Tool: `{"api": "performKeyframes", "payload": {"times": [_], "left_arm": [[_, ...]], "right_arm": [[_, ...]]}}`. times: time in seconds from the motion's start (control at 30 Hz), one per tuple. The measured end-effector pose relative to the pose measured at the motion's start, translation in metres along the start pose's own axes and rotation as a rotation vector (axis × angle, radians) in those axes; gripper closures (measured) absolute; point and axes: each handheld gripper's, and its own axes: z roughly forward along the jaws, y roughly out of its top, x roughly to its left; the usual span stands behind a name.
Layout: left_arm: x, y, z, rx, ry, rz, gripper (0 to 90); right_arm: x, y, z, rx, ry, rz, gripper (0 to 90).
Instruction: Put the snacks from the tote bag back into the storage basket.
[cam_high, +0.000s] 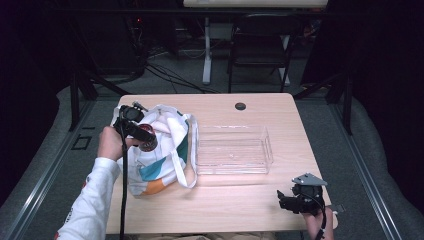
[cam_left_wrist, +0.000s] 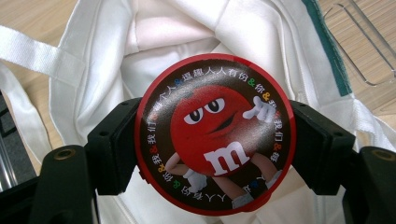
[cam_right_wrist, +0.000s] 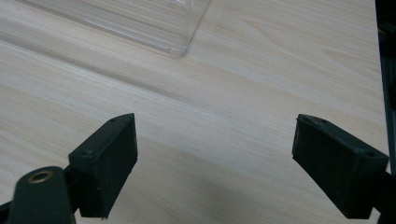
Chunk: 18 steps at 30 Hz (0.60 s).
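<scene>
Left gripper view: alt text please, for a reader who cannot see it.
A round red-rimmed candy tin with a red cartoon character on its lid is clamped between the left gripper's two black jaws, above the open white cloth bag. Wooden table shows at the edges.

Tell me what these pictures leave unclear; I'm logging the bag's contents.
- Tote bag interior: left gripper view, blocked by the round tin; too small in the high view.
- Tin's body below its lid: left gripper view, hidden by the lid.
- Clear tray: right gripper view, cut off by the top edge.

red-rimmed round tin (cam_left_wrist: 215, 135) with red cartoon candy figure, white tote bag (cam_high: 162, 150) with teal and orange patches, pale wood table (cam_high: 240, 200)
</scene>
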Motion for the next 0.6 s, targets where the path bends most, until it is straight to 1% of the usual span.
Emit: {"api": "performKeyframes", "payload": {"times": [0.1,0.13,0.17,0.23,0.4,0.43,0.5,0.53,0.6], "left_arm": [[-0.002,0.003,-0.001,0.009,0.001,0.015,25.8],[-0.002,0.003,-0.001,0.000,0.003,0.013,25.8],[-0.003,0.004,-0.003,0.005,-0.002,0.015,25.8],[-0.003,0.006,-0.005,-0.001,-0.002,0.017,25.8],[-0.007,0.012,-0.009,-0.015,-0.006,0.025,25.7],[-0.008,0.014,-0.010,-0.011,-0.008,0.036,25.8],[-0.010,0.017,-0.011,-0.015,-0.009,0.035,25.7],[-0.010,0.019,-0.012,-0.013,-0.008,0.042,25.8],[-0.012,0.021,-0.013,-0.017,-0.006,0.044,25.8]], "right_arm": [[0.001,0.001,0.002,0.010,0.001,-0.003,13.6],[0.001,0.001,0.001,0.007,0.002,-0.002,13.6],[0.001,0.001,0.001,0.007,0.002,-0.002,13.6],[0.001,0.000,0.000,0.001,0.000,-0.004,13.6],[0.000,0.000,0.001,0.008,0.002,-0.004,13.7],[0.000,0.000,0.001,0.007,0.000,-0.004,13.7],[0.000,0.000,0.002,0.009,0.004,-0.002,13.6],[0.000,0.000,0.002,0.009,0.003,-0.003,13.7],[0.000,0.000,0.002,0.010,0.007,-0.003,13.6]]}}
